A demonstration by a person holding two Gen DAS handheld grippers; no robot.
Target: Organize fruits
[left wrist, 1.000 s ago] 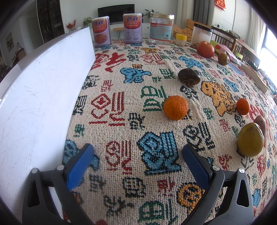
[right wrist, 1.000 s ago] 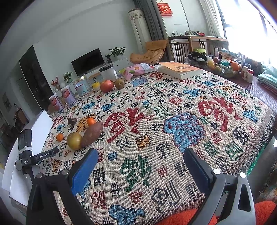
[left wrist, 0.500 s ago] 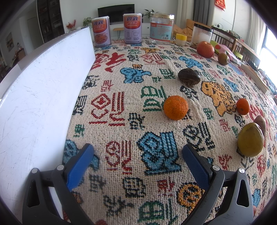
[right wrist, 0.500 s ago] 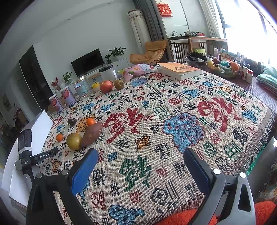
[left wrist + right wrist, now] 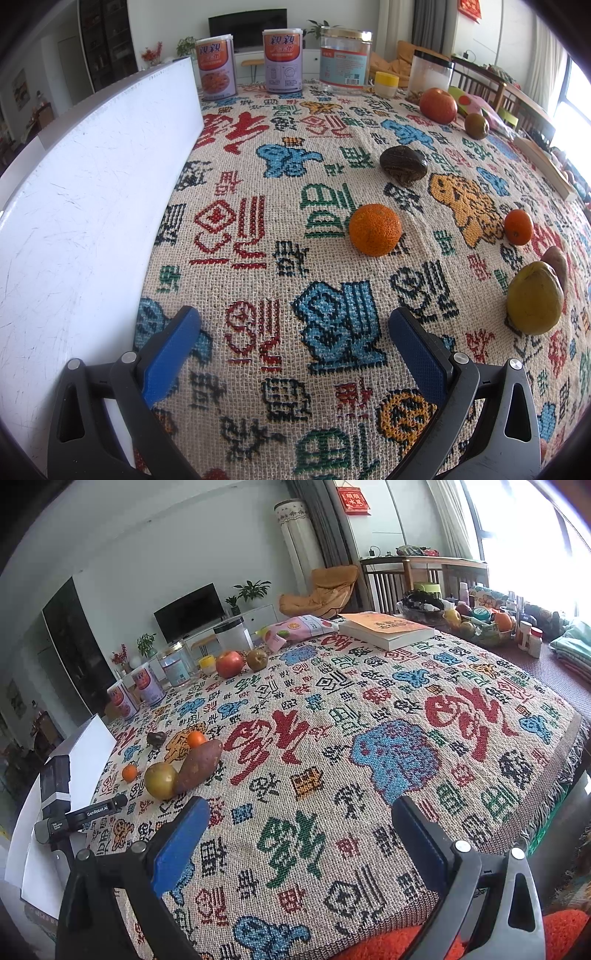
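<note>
The left gripper [image 5: 293, 332] has its jaws spread wide and holds nothing; the large orange [image 5: 375, 229] lies above them, right of centre, on the patterned cloth [image 5: 258, 177] over the bench. A yellow-green fruit [image 5: 534, 298] sits at the right edge, touching a sweet potato [image 5: 199, 759]. The right gripper [image 5: 301, 821] is likewise wide open and empty, with the fruits well apart at mid-left. "GenRobot.AI" shows on the left gripper's body. A white board [image 5: 85, 206] fills the left side; two cans [image 5: 216, 66] stand at the top.
</note>
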